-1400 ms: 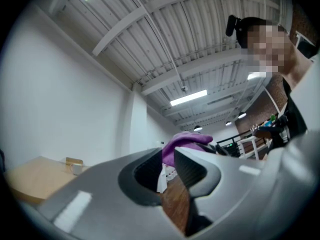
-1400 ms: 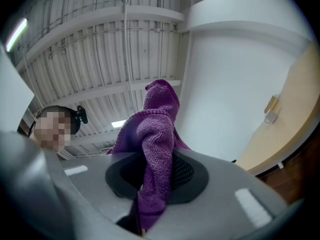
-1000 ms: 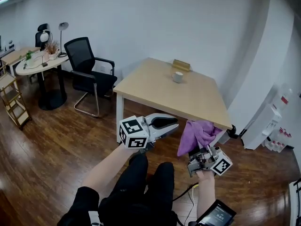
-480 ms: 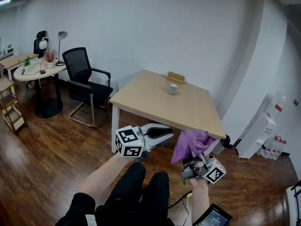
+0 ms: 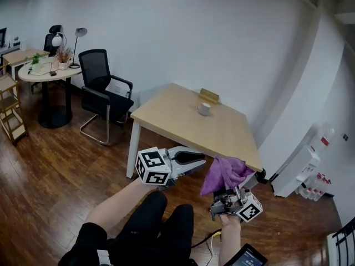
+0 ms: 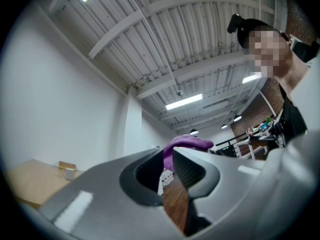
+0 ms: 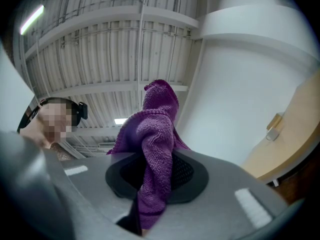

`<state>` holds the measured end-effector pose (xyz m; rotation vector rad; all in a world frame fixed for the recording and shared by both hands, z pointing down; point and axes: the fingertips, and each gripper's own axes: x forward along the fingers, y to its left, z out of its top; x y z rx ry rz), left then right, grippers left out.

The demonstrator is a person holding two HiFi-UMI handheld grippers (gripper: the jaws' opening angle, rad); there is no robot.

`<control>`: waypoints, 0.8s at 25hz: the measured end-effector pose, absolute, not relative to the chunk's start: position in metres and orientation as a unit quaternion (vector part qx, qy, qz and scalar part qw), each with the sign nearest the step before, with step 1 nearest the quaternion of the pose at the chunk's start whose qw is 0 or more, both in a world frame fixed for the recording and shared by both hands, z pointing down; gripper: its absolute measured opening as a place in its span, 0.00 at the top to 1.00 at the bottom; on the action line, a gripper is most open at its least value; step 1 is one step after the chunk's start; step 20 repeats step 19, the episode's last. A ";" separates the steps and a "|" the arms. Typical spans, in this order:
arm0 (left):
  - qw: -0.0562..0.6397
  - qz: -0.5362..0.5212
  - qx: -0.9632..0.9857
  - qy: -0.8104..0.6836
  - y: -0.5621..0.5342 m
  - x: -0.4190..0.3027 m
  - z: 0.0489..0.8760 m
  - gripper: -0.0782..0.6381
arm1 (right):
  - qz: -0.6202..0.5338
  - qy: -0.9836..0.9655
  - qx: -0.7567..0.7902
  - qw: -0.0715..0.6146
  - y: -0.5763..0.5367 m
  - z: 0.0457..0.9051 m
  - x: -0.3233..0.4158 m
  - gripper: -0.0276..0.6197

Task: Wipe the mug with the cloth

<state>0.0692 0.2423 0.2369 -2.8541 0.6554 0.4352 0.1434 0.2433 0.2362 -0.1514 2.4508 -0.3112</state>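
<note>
Purple cloth [image 5: 224,173] upright along jaws | right tool [image 5: 232,190] clamps it | left tool [image 6: 168,156] narrowly apart, just closing, empty

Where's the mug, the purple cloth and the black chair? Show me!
mug [image 5: 204,109], head view, on its white side.
purple cloth [image 5: 224,173], head view, on its bunched middle.
black chair [image 5: 94,65], head view, on its backrest.

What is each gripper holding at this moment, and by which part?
Right gripper pinches the purple cloth at a bunched fold, most of it sticking out past the jaws. Left gripper holds nothing.
</note>
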 end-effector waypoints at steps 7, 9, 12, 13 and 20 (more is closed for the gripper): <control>0.093 0.146 -0.960 0.218 0.246 0.072 0.236 0.78 | -0.121 0.935 -0.060 0.327 0.245 0.236 0.145 0.86; 0.094 0.146 -0.960 0.218 0.246 0.071 0.235 0.78 | -0.114 0.937 -0.067 0.324 0.242 0.238 0.148 0.86; 0.094 0.146 -0.961 0.217 0.247 0.072 0.236 0.78 | -0.101 0.939 -0.080 0.319 0.239 0.241 0.153 0.86; 0.094 0.146 -0.961 0.217 0.247 0.072 0.236 0.78 | -0.100 0.939 -0.082 0.319 0.239 0.241 0.153 0.86; 0.094 0.145 -0.960 0.218 0.247 0.071 0.235 0.78 | -0.117 0.936 -0.065 0.325 0.243 0.237 0.147 0.86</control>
